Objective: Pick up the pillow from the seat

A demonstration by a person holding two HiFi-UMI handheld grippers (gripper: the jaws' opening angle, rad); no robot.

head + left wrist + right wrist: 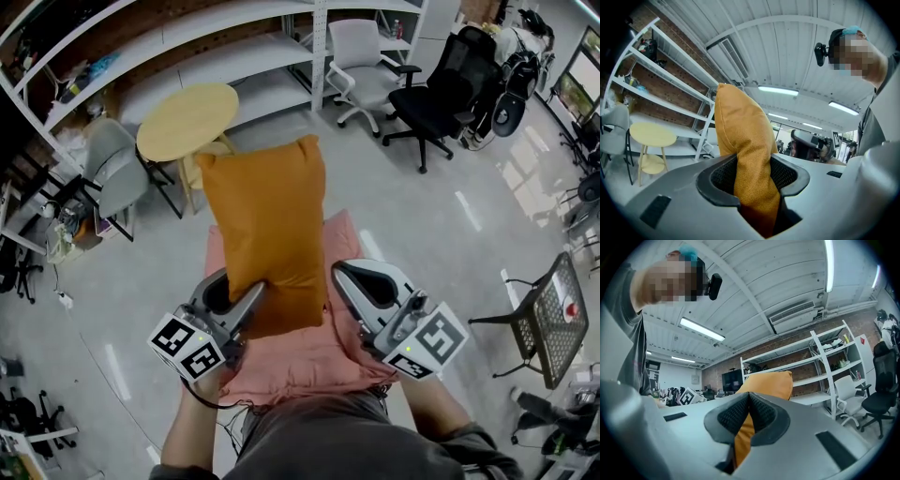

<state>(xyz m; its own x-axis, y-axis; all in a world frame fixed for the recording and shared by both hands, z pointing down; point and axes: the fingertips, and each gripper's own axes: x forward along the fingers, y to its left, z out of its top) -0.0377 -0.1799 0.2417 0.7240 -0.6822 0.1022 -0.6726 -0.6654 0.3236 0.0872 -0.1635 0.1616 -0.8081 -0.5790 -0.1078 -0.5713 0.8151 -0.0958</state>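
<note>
An orange pillow (267,225) is lifted upright above the pink seat (309,366). My left gripper (246,295) is shut on the pillow's lower left corner. In the left gripper view the thick orange fabric (740,131) fills the gap between the black pads of my left gripper (752,176). My right gripper (339,277) sits at the pillow's lower right edge. The right gripper view shows my right gripper (749,413) pinched shut on a thin strip of the pillow (768,383). The pillow's bottom edge is hidden behind both grippers.
A round wooden table (187,120) and a grey chair (112,169) stand beyond the seat to the left. White shelving (225,42) runs along the back. A white office chair (361,61), a black office chair (441,84) and a metal mesh chair (548,319) stand to the right.
</note>
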